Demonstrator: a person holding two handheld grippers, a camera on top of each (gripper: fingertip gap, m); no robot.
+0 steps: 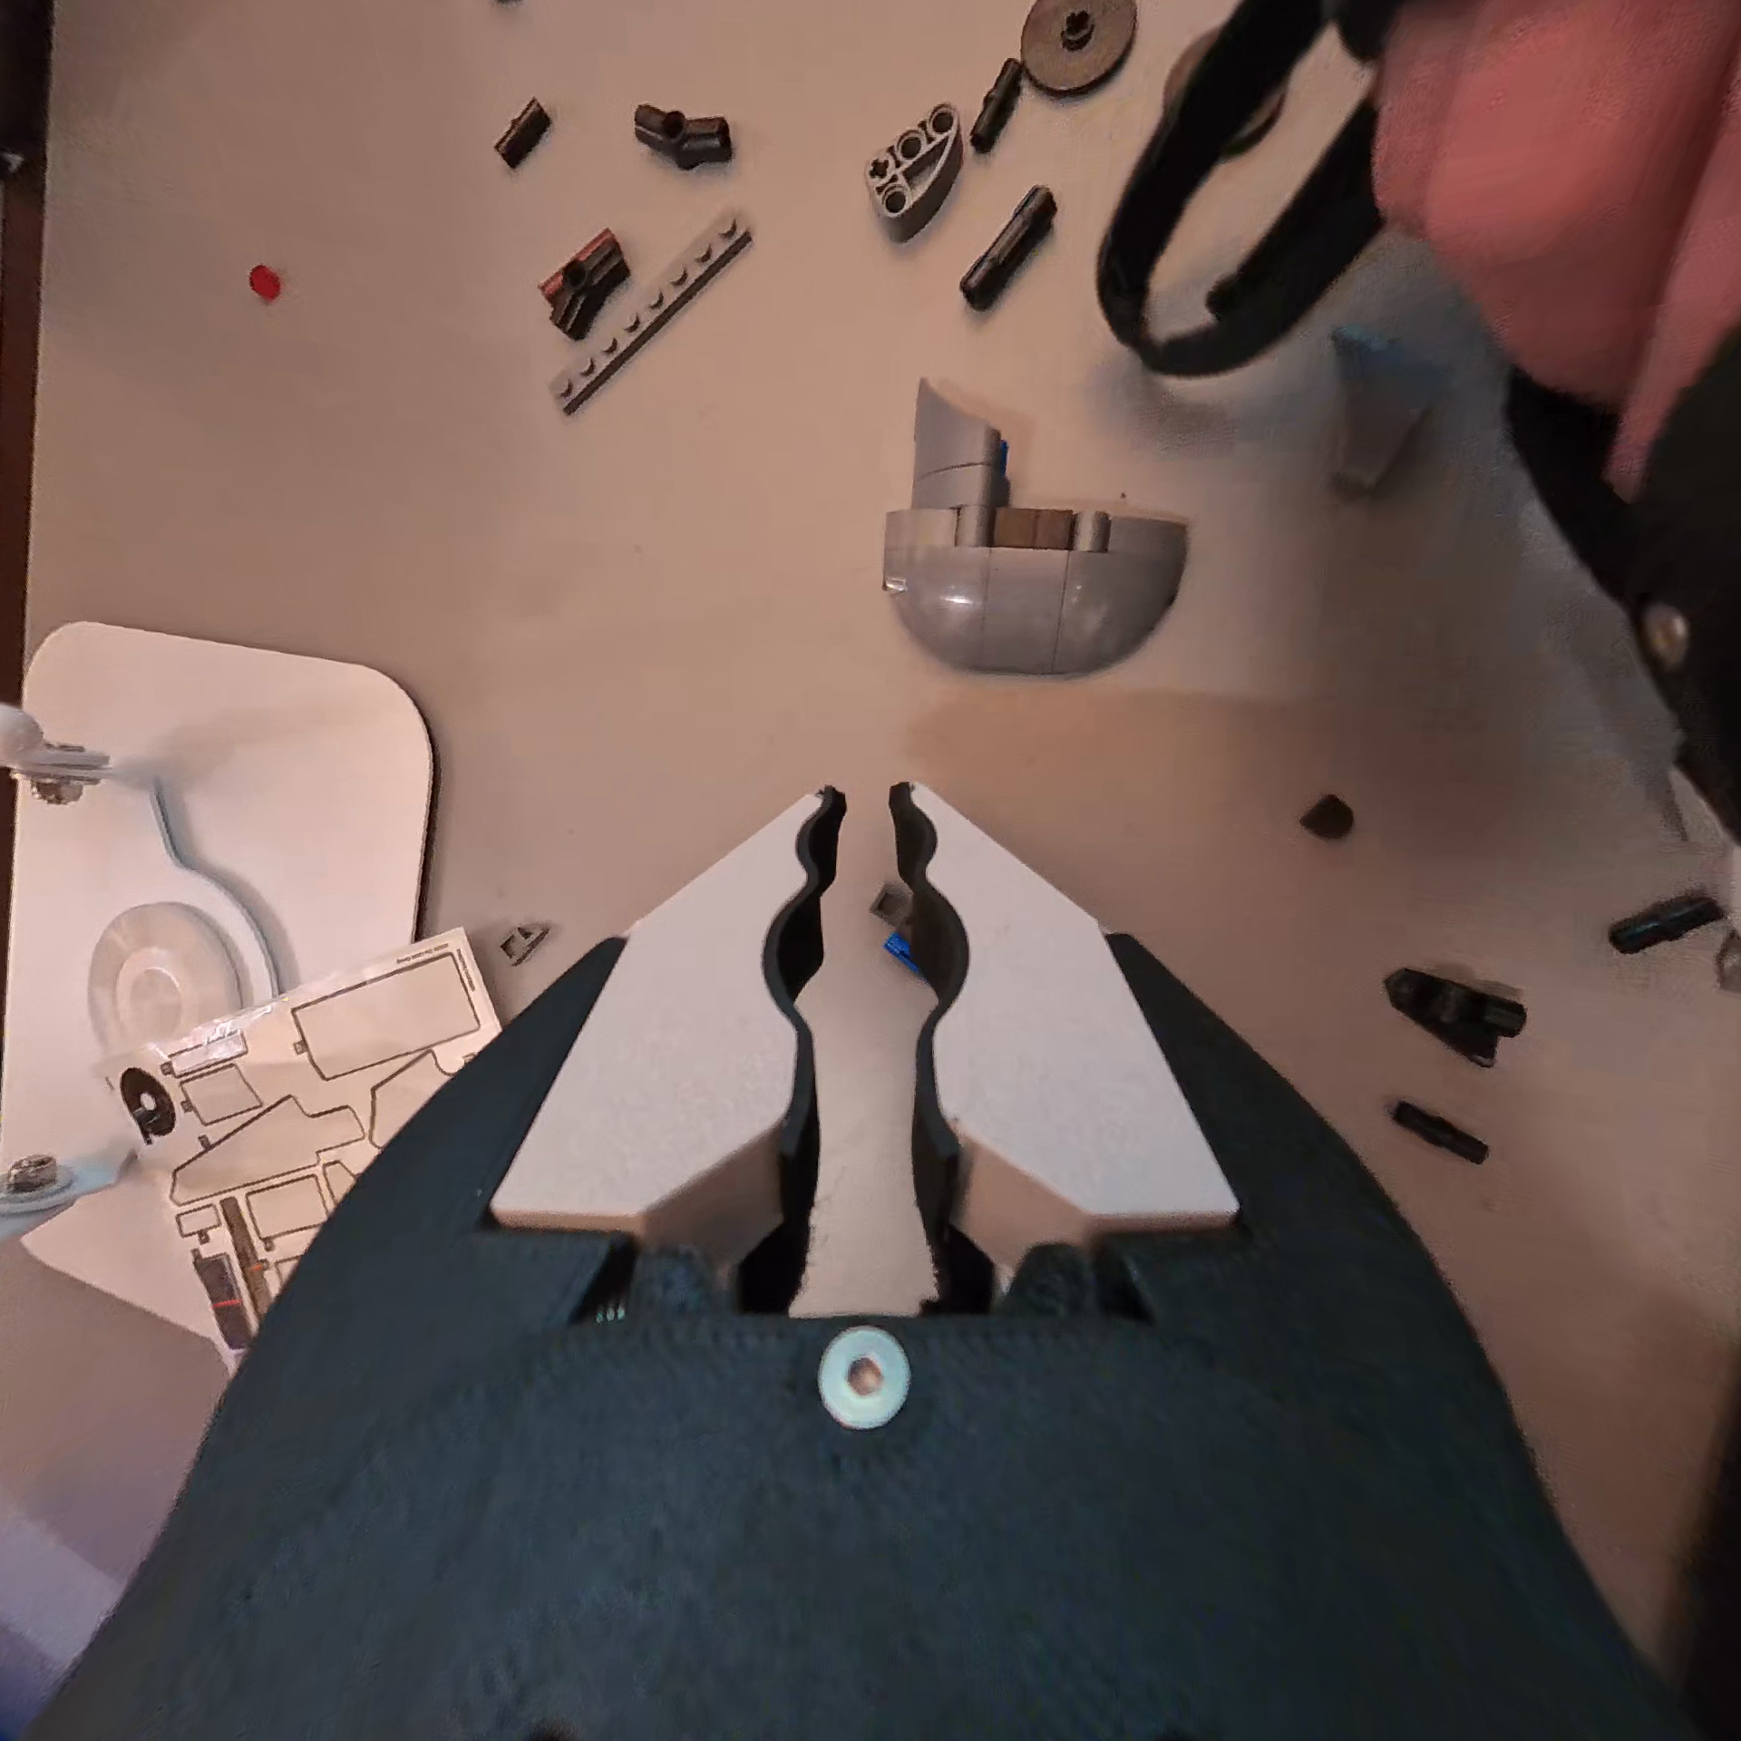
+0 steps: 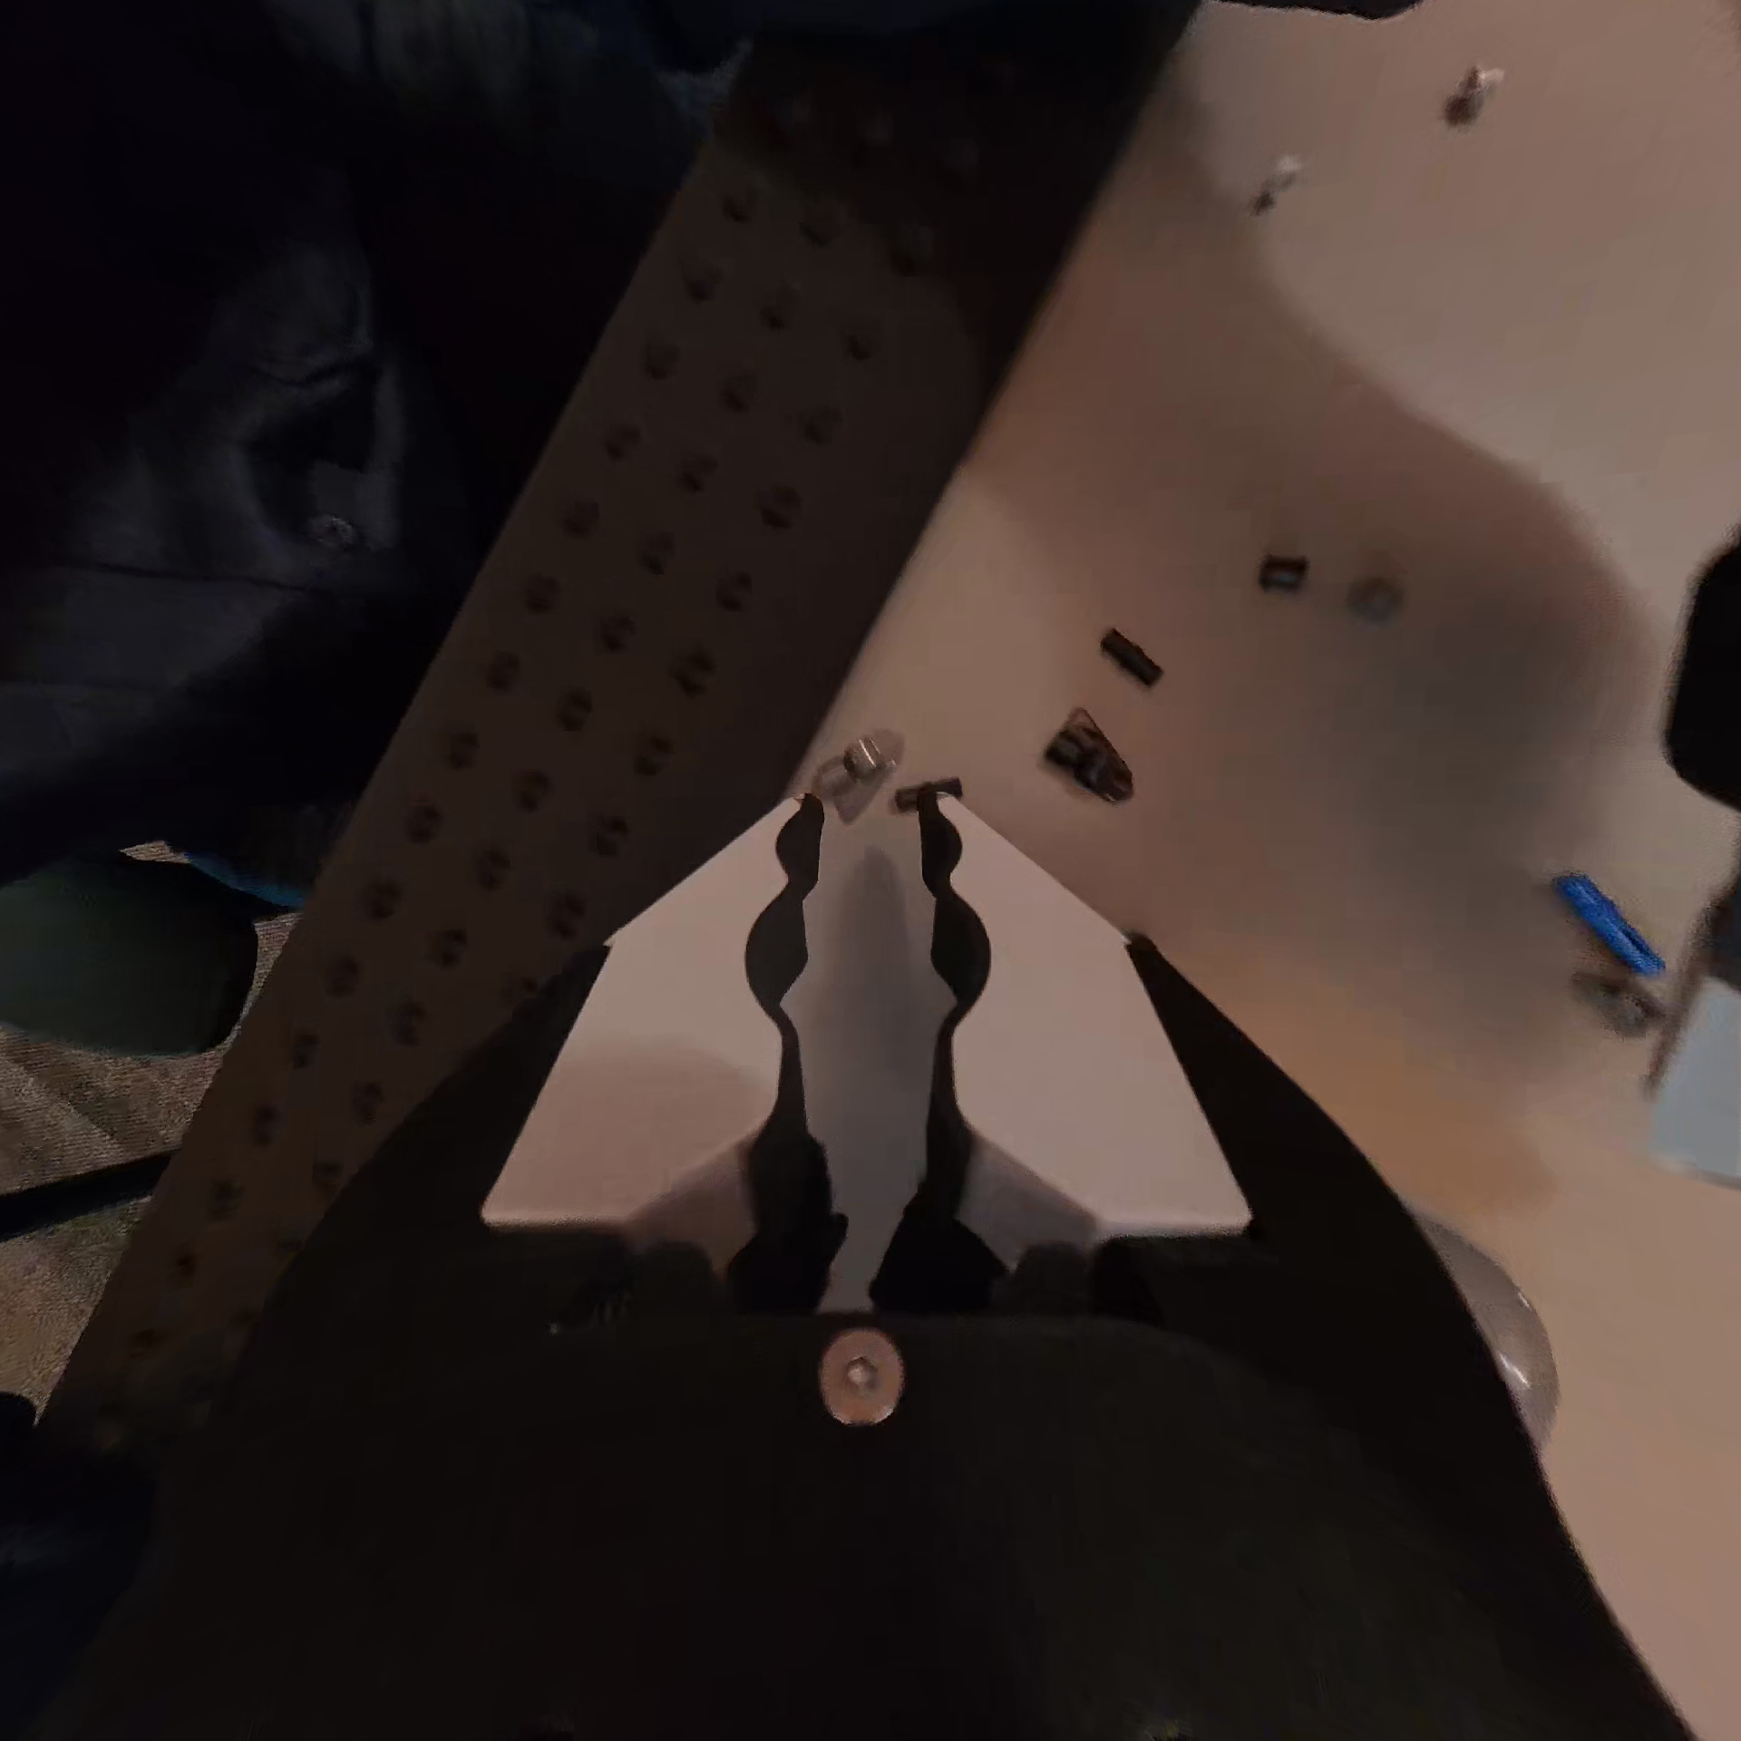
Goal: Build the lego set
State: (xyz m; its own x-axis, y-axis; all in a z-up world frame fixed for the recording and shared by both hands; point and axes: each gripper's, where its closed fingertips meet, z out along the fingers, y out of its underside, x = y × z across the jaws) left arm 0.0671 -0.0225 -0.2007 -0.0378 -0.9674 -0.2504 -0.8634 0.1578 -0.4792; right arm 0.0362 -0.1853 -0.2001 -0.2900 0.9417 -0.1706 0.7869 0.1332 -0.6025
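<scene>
lego build (image 1: 1032,575) beyond slightly parted, empty left gripper (image 1: 868,799)

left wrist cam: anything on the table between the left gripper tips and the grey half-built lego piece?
Nothing: in the left wrist view the table between the left gripper and the grey lego assembly is bare. Both loose small pieces sit behind the tips.

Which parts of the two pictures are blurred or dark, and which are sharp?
Left wrist view: evenly lit, grey half-built model sharp; the person's hand at top right is motion-blurred. Right wrist view: dim and soft overall, the studded plate in shadow, the blue piece smeared at the right edge.
</scene>
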